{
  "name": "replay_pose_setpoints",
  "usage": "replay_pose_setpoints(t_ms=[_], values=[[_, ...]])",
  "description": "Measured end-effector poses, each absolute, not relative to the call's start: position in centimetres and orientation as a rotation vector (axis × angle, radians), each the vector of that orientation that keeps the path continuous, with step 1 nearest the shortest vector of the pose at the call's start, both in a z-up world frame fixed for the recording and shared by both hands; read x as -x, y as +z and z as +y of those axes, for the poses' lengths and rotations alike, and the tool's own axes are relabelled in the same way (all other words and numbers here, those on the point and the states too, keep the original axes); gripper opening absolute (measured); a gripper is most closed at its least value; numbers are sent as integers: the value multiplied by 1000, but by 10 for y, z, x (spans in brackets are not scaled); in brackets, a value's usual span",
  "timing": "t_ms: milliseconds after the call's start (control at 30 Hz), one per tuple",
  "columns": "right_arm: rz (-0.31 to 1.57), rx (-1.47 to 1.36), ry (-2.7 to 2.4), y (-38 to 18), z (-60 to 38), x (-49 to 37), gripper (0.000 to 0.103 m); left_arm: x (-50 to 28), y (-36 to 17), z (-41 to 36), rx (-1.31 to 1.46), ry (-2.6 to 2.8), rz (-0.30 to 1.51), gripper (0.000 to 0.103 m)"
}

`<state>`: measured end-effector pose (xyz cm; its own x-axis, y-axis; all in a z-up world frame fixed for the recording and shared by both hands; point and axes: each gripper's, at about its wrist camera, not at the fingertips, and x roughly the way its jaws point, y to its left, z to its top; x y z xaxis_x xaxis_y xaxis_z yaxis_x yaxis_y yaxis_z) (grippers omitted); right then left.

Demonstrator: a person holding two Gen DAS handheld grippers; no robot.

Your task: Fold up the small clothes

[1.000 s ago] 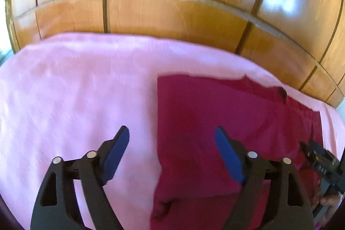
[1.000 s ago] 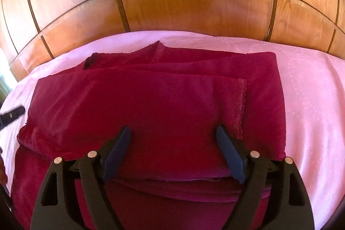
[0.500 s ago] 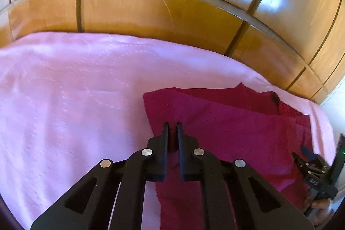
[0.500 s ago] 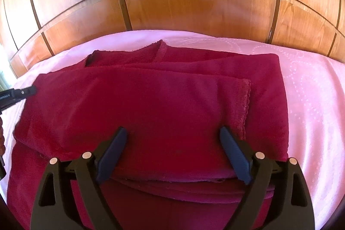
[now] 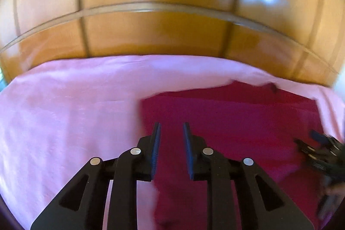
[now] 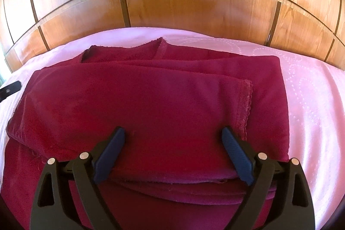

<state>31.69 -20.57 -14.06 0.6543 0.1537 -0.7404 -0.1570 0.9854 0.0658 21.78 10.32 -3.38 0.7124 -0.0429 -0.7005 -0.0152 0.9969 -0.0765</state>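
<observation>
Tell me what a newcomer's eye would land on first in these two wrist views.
First the dark red garment, folded in layers on the pink bedspread, filling the middle of the right wrist view. Behind it rises the glossy wooden panelled headboard. The right gripper stands wide open over the cloth, while the left gripper, its jaws just reopening with nothing between them, hangs at the garment's left edge.

We are in a home bedroom: a bed under a pink quilted cover [image 6: 312, 100] stands against glossy wood panelling [image 6: 183, 5], and a dark red garment [image 6: 151, 105] lies folded on that cover.
</observation>
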Motion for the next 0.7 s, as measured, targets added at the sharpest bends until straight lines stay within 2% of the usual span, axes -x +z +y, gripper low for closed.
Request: replay_pose_setpoints(t_ms=[67,167,367,400,433,500,700], values=[[840,-3,180,-141,-207,-317,92,-211,-42,84,27,-56,795,19],[840,-22,194,-141,-209,-318,93,-222,-81,78,-2,-25,902,20],[840,-47,217,-142,-212,-320,97,-221,-73,80,27,17,883,21],[840,-48,217,-142,-212,-319,97,-218,-68,78,36,23,882,31],[840,-49,217,-142,-212,-319,97,-213,-63,78,47,28,876,51],[840,-51,219,-141,-212,-319,98,-198,-49,80,65,68,834,69],[840,-48,218,-141,-211,-319,98,-161,-19,78,94,86,794,69]])
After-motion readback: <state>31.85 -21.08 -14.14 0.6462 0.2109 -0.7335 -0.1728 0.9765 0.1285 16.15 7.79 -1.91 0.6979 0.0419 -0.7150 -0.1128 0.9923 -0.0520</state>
